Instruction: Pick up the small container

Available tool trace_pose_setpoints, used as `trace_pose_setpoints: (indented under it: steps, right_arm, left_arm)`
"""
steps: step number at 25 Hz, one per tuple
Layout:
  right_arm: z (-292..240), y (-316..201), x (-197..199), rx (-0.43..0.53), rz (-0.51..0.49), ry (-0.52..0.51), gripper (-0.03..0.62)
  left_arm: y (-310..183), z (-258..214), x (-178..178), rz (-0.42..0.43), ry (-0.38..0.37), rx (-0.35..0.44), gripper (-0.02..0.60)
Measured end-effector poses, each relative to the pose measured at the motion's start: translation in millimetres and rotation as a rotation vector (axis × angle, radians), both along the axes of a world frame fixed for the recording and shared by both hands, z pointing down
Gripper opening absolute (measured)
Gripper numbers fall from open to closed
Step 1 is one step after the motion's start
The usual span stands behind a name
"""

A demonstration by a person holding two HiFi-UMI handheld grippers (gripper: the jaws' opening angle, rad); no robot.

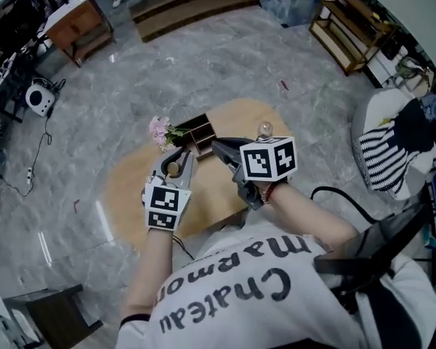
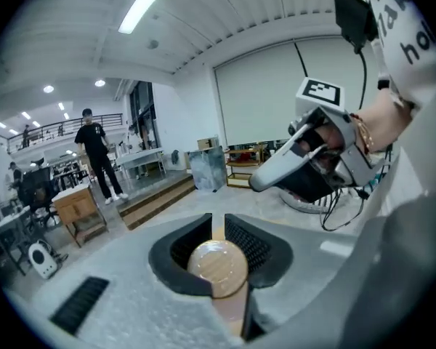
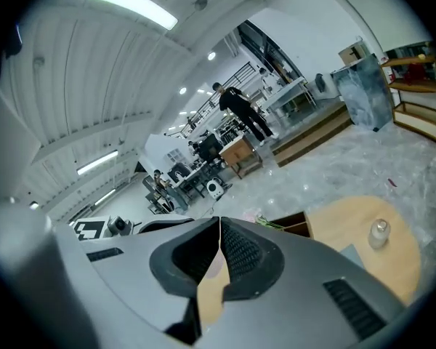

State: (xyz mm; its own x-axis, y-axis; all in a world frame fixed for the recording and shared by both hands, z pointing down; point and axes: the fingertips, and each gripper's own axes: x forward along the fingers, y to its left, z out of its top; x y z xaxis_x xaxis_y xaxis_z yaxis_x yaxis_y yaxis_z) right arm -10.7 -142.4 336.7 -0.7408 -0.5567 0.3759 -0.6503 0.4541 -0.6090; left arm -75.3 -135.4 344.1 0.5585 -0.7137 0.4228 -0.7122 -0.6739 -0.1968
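Note:
The small container (image 2: 218, 267) is a little round pot with a pale wooden lid. It sits between the dark pads of my left gripper (image 2: 213, 222), which is shut on it and held in the air. In the head view the small container (image 1: 173, 168) shows inside the left gripper (image 1: 180, 153), above the near side of the round wooden table (image 1: 127, 191). My right gripper (image 1: 216, 146) hovers just to the right at about the same height. In its own view the right gripper (image 3: 219, 227) has its jaws touching, with nothing between them.
On the table stand a dark wooden organiser box (image 1: 197, 132), pink flowers (image 1: 159, 129) and a small glass jar (image 1: 264, 129). A wooden shelf (image 1: 352, 27) and a chair with clothes (image 1: 392, 147) are at the right. A person (image 2: 96, 155) stands far off.

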Motion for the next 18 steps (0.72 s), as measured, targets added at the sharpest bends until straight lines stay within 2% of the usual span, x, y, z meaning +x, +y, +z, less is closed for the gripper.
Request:
trace_pose_setpoints:
  steps: [3,7,12,18]
  right_arm:
    - [-25.6,3.8,-8.0,0.037,-0.013,-0.034,0.015]
    - [-59.8,12.0,-17.8,0.091,-0.047,-0.059,0.015]
    - [-95.1,25.3,-32.7,0.187,-0.084,-0.068,0.015]
    - [-122.8,42.0,-34.9,0.294,-0.126,-0.04,0.015]
  left_arm:
    - [13.4,-26.2,3.1,0.057,-0.017,0.029,0.063]
    - [29.6,-60.5,-0.3,0.09,0.023,0.026,0.063]
    - [42.0,-100.8,-13.0,0.064,0.134,0.036,0.064]
    - [50.1,-126.6,-13.5,0.035,0.176,0.084,0.064]
